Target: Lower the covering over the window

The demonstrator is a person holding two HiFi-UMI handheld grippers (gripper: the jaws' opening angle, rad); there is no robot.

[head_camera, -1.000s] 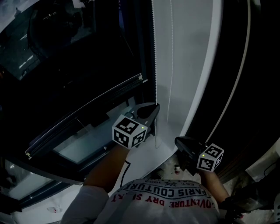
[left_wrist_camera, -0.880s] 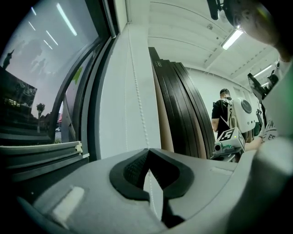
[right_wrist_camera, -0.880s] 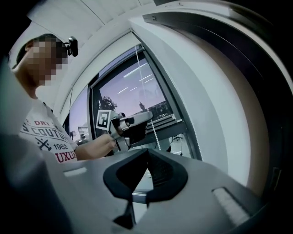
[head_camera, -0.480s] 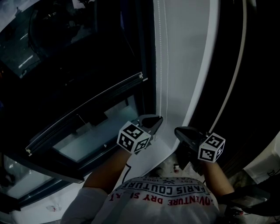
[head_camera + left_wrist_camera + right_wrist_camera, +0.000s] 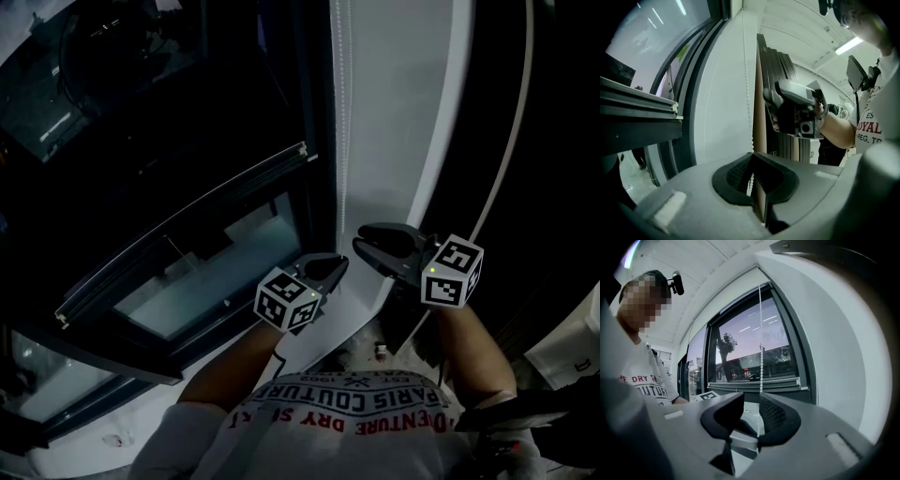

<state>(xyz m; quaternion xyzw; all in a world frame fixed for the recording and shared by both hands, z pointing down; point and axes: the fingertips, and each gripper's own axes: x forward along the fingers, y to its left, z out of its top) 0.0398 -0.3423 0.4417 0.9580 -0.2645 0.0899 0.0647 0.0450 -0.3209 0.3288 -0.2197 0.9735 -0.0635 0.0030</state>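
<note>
White bead chain (image 5: 339, 112) hangs straight beside the dark covering (image 5: 202, 214), lowered partway.

Office-like room: ceiling strip light (image 5: 848, 45), tall window (image 5: 750, 352).

In the centre of the frame, the white wall strip (image 5: 394, 112) lies bare beside the bead chain (image 5: 342, 141). The window frame (image 5: 187, 220) crowds the left, a dark panel (image 5: 562, 141) the right.

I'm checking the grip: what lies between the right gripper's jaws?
The bead chain, unclamped: the right gripper has just been opening its jaws. The right gripper view shows it.
</note>
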